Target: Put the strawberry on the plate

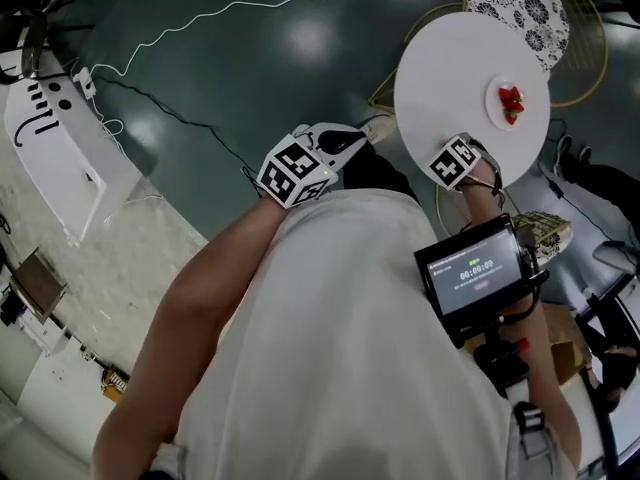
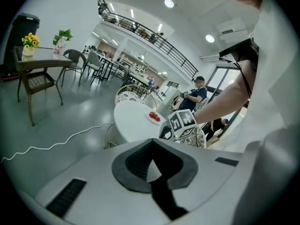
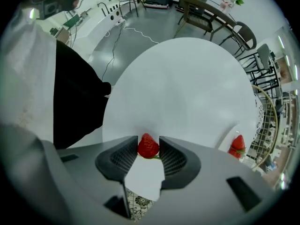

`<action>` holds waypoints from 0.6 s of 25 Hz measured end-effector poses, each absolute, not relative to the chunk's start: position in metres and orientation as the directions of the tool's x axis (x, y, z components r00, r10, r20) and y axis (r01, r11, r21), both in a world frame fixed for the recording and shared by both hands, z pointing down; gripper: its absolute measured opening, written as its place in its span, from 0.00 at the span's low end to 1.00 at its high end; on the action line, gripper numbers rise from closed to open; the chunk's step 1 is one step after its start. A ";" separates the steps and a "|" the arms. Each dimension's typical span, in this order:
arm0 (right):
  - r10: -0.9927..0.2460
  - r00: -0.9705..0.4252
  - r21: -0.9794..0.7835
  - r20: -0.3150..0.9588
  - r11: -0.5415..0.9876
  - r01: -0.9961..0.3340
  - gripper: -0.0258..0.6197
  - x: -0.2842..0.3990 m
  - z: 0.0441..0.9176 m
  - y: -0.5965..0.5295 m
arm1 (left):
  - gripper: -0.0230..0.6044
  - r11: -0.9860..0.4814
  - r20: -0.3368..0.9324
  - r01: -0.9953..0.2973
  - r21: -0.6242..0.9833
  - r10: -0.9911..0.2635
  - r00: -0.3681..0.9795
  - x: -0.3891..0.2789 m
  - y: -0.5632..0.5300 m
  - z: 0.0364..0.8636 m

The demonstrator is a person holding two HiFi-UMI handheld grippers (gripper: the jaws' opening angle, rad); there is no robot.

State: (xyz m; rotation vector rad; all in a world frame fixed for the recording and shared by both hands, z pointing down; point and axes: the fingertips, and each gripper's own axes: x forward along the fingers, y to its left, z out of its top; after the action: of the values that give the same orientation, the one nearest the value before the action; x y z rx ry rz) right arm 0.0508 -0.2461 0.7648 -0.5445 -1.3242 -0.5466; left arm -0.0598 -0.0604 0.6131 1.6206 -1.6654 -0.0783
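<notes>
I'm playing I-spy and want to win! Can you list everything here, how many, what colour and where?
table: one, white, round, on the grey floor.
plate: one, white, on the table's far side.
other strawberries: apparently two, red, on the plate.
strawberry: one, red, on the table, between the jaws of the right gripper.
chair: one, black-and-white patterned seat, beyond the table.
cable: one, white, across the floor.
screen: one, black, on the chest of the person.
left gripper: one, grey, jaws shut and empty, beside the table's near edge.
right gripper: one, grey, jaws open around the strawberry.
</notes>
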 end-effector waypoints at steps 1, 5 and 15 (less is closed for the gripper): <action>-0.054 0.160 -0.061 0.986 0.767 0.639 0.26 0.050 0.765 -0.246 | 0.04 0.183 0.483 -0.815 0.549 -0.866 0.131 -0.060 -0.058 0.613; -0.019 0.112 -0.048 0.994 0.820 0.571 0.26 0.049 0.755 -0.248 | 0.04 0.182 0.485 -0.816 0.549 -0.865 0.133 -0.059 -0.055 0.609; 0.037 -0.062 -0.013 0.997 0.937 0.349 0.26 0.044 0.737 -0.253 | 0.04 0.072 0.480 -0.848 0.525 -0.847 0.226 -0.065 -0.076 0.605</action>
State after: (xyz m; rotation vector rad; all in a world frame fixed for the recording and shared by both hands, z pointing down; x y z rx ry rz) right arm 0.0436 -0.2529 0.7373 -0.3019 -1.6203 -0.2611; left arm -0.0655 -0.0758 0.6050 1.7349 -1.5847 0.0009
